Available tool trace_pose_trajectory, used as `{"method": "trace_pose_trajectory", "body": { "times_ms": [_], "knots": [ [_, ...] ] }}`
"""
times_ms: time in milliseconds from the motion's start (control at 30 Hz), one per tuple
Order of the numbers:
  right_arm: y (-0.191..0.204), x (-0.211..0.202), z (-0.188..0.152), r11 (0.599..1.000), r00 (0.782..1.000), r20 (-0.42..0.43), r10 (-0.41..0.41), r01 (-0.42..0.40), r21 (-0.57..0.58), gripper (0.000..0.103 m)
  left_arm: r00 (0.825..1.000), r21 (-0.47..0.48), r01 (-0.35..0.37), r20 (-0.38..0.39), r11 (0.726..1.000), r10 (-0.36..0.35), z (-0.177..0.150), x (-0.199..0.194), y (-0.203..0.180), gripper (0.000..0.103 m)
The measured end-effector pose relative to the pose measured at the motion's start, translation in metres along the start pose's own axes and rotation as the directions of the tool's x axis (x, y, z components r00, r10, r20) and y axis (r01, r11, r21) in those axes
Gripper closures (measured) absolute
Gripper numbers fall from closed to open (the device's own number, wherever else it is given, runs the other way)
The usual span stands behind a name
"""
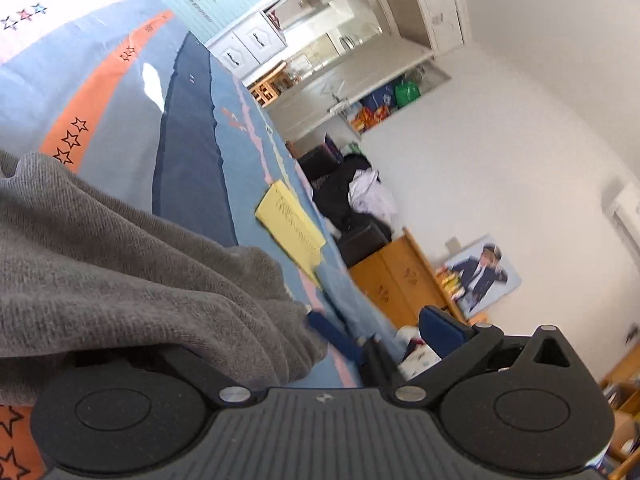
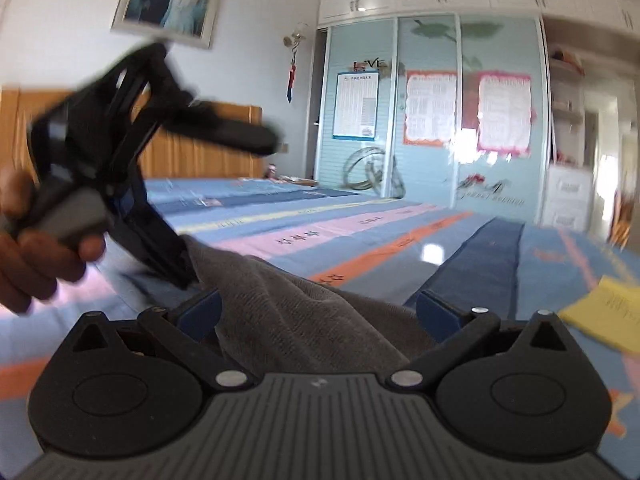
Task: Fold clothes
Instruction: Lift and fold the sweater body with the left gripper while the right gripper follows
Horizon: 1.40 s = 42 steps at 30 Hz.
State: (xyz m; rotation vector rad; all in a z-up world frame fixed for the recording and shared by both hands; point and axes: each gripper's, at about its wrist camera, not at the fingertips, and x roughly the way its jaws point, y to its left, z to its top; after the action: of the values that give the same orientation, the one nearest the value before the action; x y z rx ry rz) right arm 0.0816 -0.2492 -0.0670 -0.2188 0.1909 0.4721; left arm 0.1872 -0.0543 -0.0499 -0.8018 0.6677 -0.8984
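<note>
Both grippers, left (image 1: 376,330) and right (image 2: 318,310), gape wide around grey garment (image 2: 288,312)

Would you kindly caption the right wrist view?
Right gripper open around grey garment on striped bedspread.

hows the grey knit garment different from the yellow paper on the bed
The grey knit garment is soft and bunched in folds; the yellow paper lies flat. The garment sits between the right gripper's open fingers; the paper lies apart near the bed edge, untouched. Both are on the striped bedspread.
</note>
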Motion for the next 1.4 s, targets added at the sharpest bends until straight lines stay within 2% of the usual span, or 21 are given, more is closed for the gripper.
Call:
{"method": "trace_pose_trajectory", "body": {
  "times_ms": [100, 133, 167, 233, 333, 433, 533, 700, 733, 867, 1000, 1033, 1100, 1167, 1300, 1400],
  "knots": [
    [0.013, 0.011, -0.004, 0.995, 0.998, -0.054, -0.035, 0.030, -0.093, 0.000, 0.998, -0.016, 0.028, 0.051, 0.999, -0.027, 0.003, -0.001, 0.002, 0.001],
    [0.014, 0.015, -0.004, 0.991, 0.994, -0.050, -0.094, 0.088, -0.103, 0.000, 0.998, -0.010, 0.037, 0.053, 0.999, -0.036, 0.004, 0.001, 0.002, 0.001],
    [0.010, 0.018, -0.005, 0.977, 0.980, -0.052, -0.194, 0.188, -0.099, 0.000, 0.998, -0.001, 0.047, 0.049, 0.999, -0.046, 0.004, 0.004, 0.001, 0.001],
    [-0.005, 0.016, -0.004, 0.955, 0.955, -0.036, -0.295, 0.293, -0.054, 0.000, 0.997, 0.027, 0.060, 0.036, 0.998, -0.061, 0.002, 0.006, -0.002, 0.001],
    [-0.026, 0.010, -0.006, 0.929, 0.930, -0.017, -0.366, 0.367, 0.050, 0.000, 0.998, 0.061, 0.049, 0.039, 0.997, -0.051, -0.004, 0.008, -0.003, 0.001],
    [-0.040, 0.008, -0.010, 0.934, 0.945, 0.010, -0.326, 0.321, 0.159, 0.000, 0.998, 0.079, 0.025, 0.048, 0.997, -0.029, -0.009, 0.011, 0.000, 0.001],
    [-0.046, 0.011, -0.013, 0.928, 0.942, -0.006, -0.336, 0.332, 0.172, 0.000, 0.999, 0.138, -0.032, 0.043, 0.990, 0.026, -0.013, 0.017, -0.002, 0.001],
    [-0.051, 0.014, -0.015, 0.919, 0.938, 0.011, -0.347, 0.337, 0.203, 0.000, 0.992, 0.298, -0.129, 0.029, 0.946, 0.126, -0.012, 0.031, -0.011, 0.001],
    [-0.052, 0.014, -0.014, 0.918, 0.937, 0.016, -0.348, 0.338, 0.208, 0.000, 0.991, 0.304, -0.128, 0.008, 0.944, 0.132, -0.013, 0.034, -0.012, 0.001],
    [-0.056, 0.013, -0.013, 0.916, 0.938, 0.028, -0.345, 0.330, 0.228, 0.000, 0.984, 0.237, -0.067, -0.142, 0.969, 0.103, -0.014, 0.042, -0.006, 0.001],
    [-0.059, 0.014, -0.011, 0.941, 0.955, -0.031, -0.294, 0.295, 0.168, 0.000, 0.956, 0.161, -0.016, -0.287, 0.987, 0.063, -0.016, 0.051, -0.001, 0.001],
    [-0.062, 0.013, -0.011, 0.952, 0.967, -0.055, -0.251, 0.256, 0.168, 0.000, 0.945, 0.141, -0.005, -0.322, 0.990, 0.051, -0.016, 0.053, 0.001, 0.001],
    [-0.068, 0.005, -0.011, 0.961, 0.977, -0.109, -0.181, 0.199, 0.191, 0.000, 0.944, 0.056, 0.010, -0.328, 0.998, 0.009, -0.018, 0.051, 0.008, 0.001],
    [-0.072, -0.006, -0.012, 0.959, 0.977, -0.174, -0.125, 0.164, 0.232, 0.000, 0.946, 0.028, 0.016, -0.324, 0.999, -0.007, -0.021, 0.052, 0.006, 0.001],
    [-0.069, -0.014, -0.009, 0.952, 0.946, -0.287, -0.154, 0.219, 0.213, 0.000, 0.947, 0.064, 0.031, -0.322, 0.997, -0.008, -0.028, 0.057, -0.006, 0.001],
    [-0.079, -0.017, -0.016, 0.931, 0.931, -0.339, -0.131, 0.233, 0.280, 0.000, 0.953, 0.084, 0.065, -0.300, 0.994, -0.037, -0.034, 0.048, -0.005, 0.001]
  ]
}}
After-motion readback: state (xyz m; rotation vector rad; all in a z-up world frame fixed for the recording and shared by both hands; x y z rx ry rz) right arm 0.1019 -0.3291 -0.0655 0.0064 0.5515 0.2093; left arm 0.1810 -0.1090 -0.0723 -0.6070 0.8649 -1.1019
